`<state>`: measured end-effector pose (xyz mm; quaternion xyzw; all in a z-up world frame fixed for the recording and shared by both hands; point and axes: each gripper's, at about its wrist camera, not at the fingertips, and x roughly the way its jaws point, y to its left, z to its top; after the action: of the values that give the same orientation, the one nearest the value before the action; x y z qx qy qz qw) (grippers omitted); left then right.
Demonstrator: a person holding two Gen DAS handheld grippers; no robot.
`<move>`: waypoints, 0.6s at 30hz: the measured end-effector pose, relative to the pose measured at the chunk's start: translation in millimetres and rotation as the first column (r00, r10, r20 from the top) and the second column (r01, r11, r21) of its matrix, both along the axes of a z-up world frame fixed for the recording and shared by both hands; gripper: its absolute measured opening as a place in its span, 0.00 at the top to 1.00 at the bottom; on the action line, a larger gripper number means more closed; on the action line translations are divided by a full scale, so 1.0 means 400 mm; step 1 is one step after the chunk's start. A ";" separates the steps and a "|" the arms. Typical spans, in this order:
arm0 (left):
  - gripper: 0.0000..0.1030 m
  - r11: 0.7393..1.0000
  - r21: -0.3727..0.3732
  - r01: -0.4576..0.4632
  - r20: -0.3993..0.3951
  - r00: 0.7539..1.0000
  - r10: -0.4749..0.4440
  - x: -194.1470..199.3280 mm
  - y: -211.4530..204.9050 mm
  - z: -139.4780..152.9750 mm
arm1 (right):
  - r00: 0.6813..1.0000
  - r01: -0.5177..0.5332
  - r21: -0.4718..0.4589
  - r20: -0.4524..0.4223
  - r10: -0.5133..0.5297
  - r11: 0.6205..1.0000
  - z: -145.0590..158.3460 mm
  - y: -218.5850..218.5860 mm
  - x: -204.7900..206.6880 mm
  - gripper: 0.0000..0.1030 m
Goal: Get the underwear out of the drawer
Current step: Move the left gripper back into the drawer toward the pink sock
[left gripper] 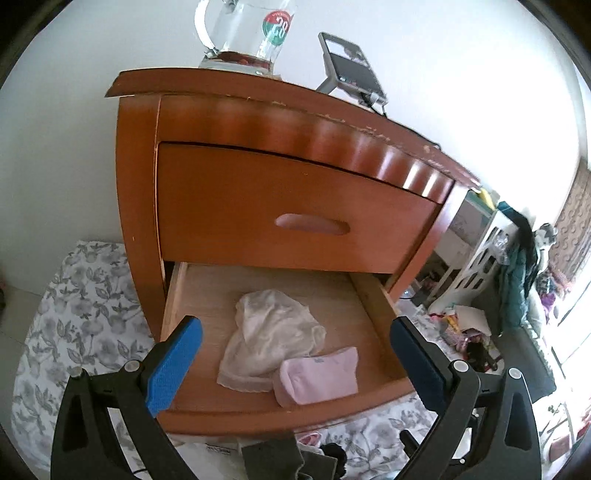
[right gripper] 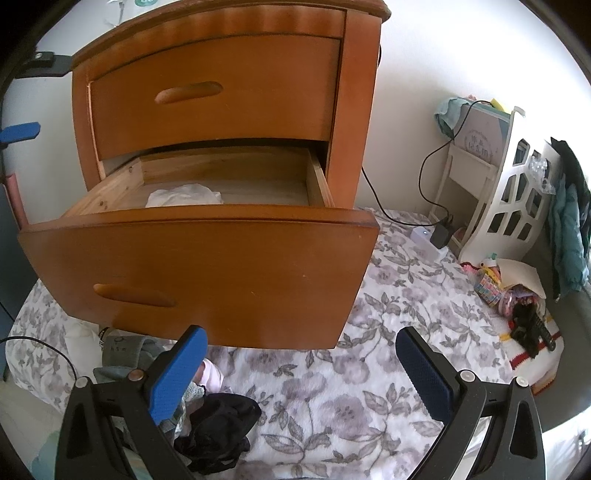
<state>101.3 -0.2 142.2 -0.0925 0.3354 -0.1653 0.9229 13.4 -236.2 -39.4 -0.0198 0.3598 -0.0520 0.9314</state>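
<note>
Left wrist | left hand-held gripper (left gripper: 295, 363) spread wide, empty | underwear (left gripper: 271, 338) in drawer (left gripper: 373, 302) between fingertips

A glass mug (left gripper: 243, 33) with a red and green logo stands on the nightstand top, beside a propped phone (left gripper: 351, 66). A floral blanket (right gripper: 369, 387) covers the floor. A black cable (right gripper: 424, 177) runs down the white wall to a charger (right gripper: 441, 234). Nearby stands a white rack (right gripper: 513, 206), with a teal jacket (right gripper: 569, 236) hanging beside it and small toys (right gripper: 509, 291) scattered at its foot.
</note>
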 end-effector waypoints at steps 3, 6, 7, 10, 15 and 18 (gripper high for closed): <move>0.02 1.000 0.025 0.003 -0.064 0.998 -0.001 0.037 -0.004 -0.015 | 1.000 0.001 0.002 -0.006 -0.001 1.000 -0.002 -0.002 0.002 0.00; 0.02 0.999 0.036 0.008 -0.163 0.987 -0.002 0.078 -0.007 -0.054 | 1.000 0.004 0.008 -0.013 -0.003 1.000 -0.005 -0.005 0.005 0.00; 0.02 0.999 0.046 0.013 -0.181 0.984 -0.004 0.084 -0.013 -0.066 | 1.000 0.004 0.010 -0.016 -0.004 1.000 -0.006 -0.006 0.005 0.00; 0.02 0.993 0.112 0.031 -0.243 0.970 -0.003 0.112 -0.035 -0.100 | 1.000 0.008 0.014 -0.029 -0.007 1.000 -0.011 -0.009 0.011 0.00; 0.02 0.988 0.140 0.073 -0.319 0.947 -0.025 0.157 -0.060 -0.140 | 0.999 0.011 0.017 -0.039 -0.010 1.000 -0.015 -0.012 0.014 0.00; 0.02 0.986 0.147 0.074 -0.363 0.932 -0.016 0.183 -0.071 -0.160 | 0.999 0.012 0.012 -0.049 -0.012 1.000 -0.019 -0.011 0.018 0.00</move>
<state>174.5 -28.4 78.2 -0.0401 0.5128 -0.1396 0.8461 20.6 -240.4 -47.0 -0.0130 0.3827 -0.0548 0.9221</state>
